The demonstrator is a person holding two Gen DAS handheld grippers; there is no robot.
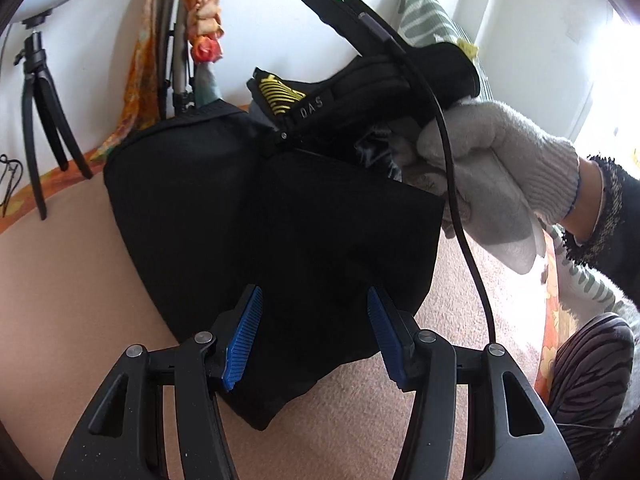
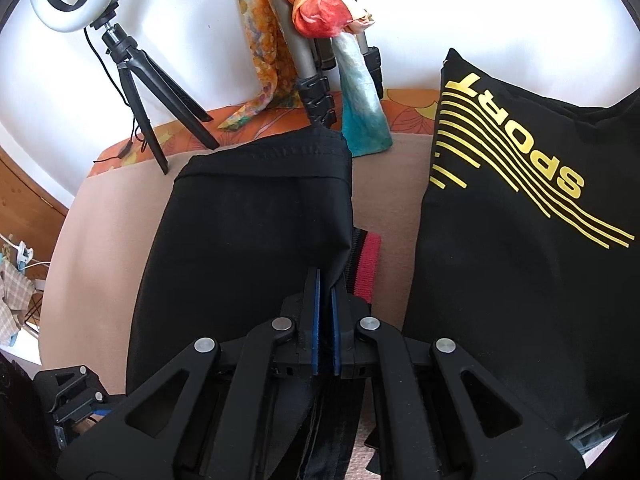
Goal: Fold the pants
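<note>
Black pants (image 1: 260, 216) lie folded on a beige surface (image 1: 60, 288). In the left wrist view my left gripper (image 1: 316, 328) is open just above the near part of the pants, its blue pads (image 1: 244, 336) apart and holding nothing. The right gripper body, held by a gloved hand (image 1: 492, 176), is at the pants' far right. In the right wrist view my right gripper (image 2: 325, 300) is shut on the black fabric edge of the pants (image 2: 248, 240), next to a red and black waistband strip (image 2: 366, 264).
A second black garment with yellow SPORT print (image 2: 520, 220) lies to the right. A ring light on a small tripod (image 2: 136, 76), larger tripod legs (image 2: 316, 92) and draped scarves (image 2: 320, 12) stand at the far edge. A striped cushion (image 1: 592, 364) is at right.
</note>
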